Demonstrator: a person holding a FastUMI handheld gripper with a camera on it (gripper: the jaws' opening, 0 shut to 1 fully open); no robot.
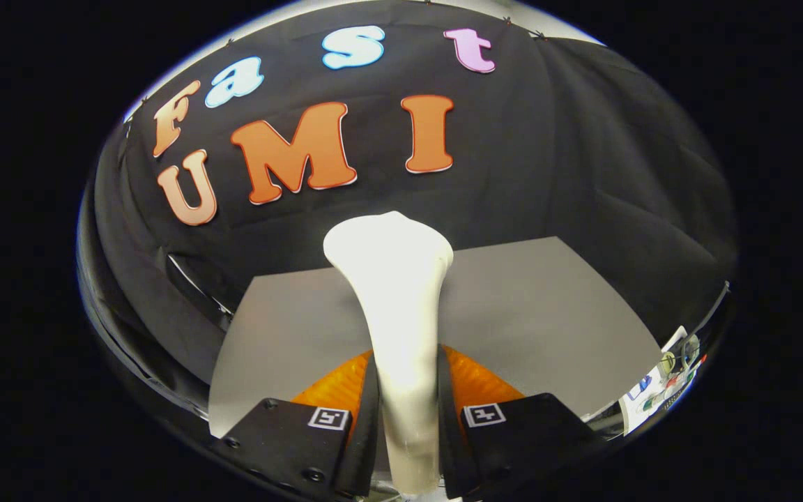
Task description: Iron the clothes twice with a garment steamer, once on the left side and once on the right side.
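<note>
A white garment steamer (pixel 396 307) stands up between my two fingers, its slim handle clamped by them and its wider head flaring out beyond the fingertips. My gripper (pixel 405 390) is shut on that handle, with both black fingers (pixel 363 418) pressed against its sides. The steamer is held above a grey table (pixel 548 314), which lies ahead of and below the fingers. Orange parts of the gripper show behind the fingers on either side of the handle.
Black cloth walls close the booth behind the table and on both sides. To the right of the table's near corner lies a small cluster of colourful items (pixel 666 380), too small to identify.
</note>
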